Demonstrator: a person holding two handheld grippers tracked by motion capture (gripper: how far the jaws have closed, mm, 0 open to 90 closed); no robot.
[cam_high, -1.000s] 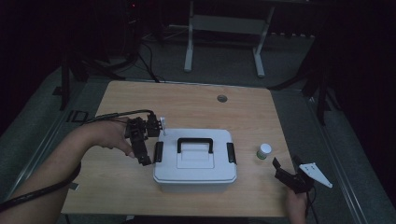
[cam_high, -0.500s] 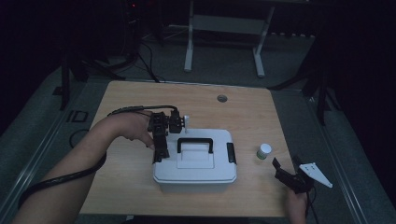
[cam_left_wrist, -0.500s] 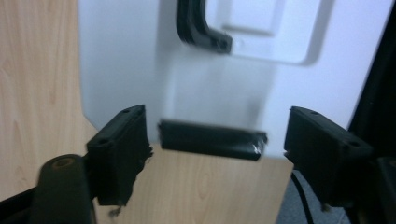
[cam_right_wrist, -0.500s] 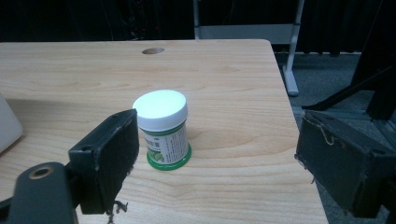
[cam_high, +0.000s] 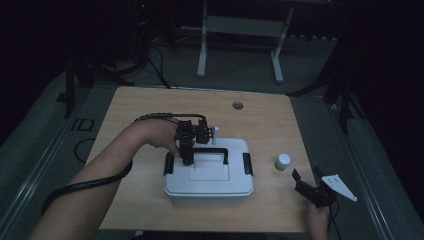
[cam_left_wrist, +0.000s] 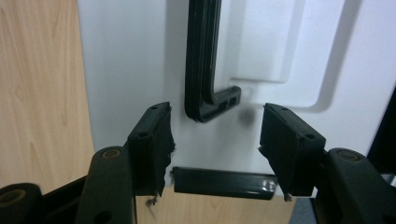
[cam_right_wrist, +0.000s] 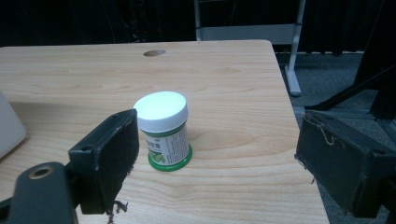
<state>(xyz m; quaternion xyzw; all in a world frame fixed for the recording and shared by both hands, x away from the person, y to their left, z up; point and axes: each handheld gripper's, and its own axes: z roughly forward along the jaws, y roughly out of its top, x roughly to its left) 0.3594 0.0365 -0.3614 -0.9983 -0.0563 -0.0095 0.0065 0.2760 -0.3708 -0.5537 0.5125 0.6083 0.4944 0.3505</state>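
Note:
A white lidded box (cam_high: 210, 182) with a black handle (cam_high: 215, 150) and black side latches stands mid-table. My left gripper (cam_high: 189, 150) hovers over the handle's left end, pointing down. In the left gripper view its jaws (cam_left_wrist: 215, 126) have just been closing and stand partly open. The handle's corner (cam_left_wrist: 201, 70) lies just ahead of them, untouched by the pads, and a black latch (cam_left_wrist: 219, 182) lies below. My right gripper (cam_high: 310, 187) rests open near the table's front right corner. A small white-capped jar (cam_high: 282, 161) with a green label (cam_right_wrist: 163, 130) stands ahead of its jaws (cam_right_wrist: 219, 135).
A round cable hole (cam_high: 237, 105) sits near the table's far edge. Behind the table stands a white metal frame (cam_high: 240, 25) on a dark floor. The table's right edge (cam_right_wrist: 285, 93) runs close beside the jar. A black cable (cam_high: 85, 182) trails along the left forearm.
The left gripper has moved right, from beside the box's left end to over the handle's left end, and its jaws have narrowed. The right gripper and jar stayed put.

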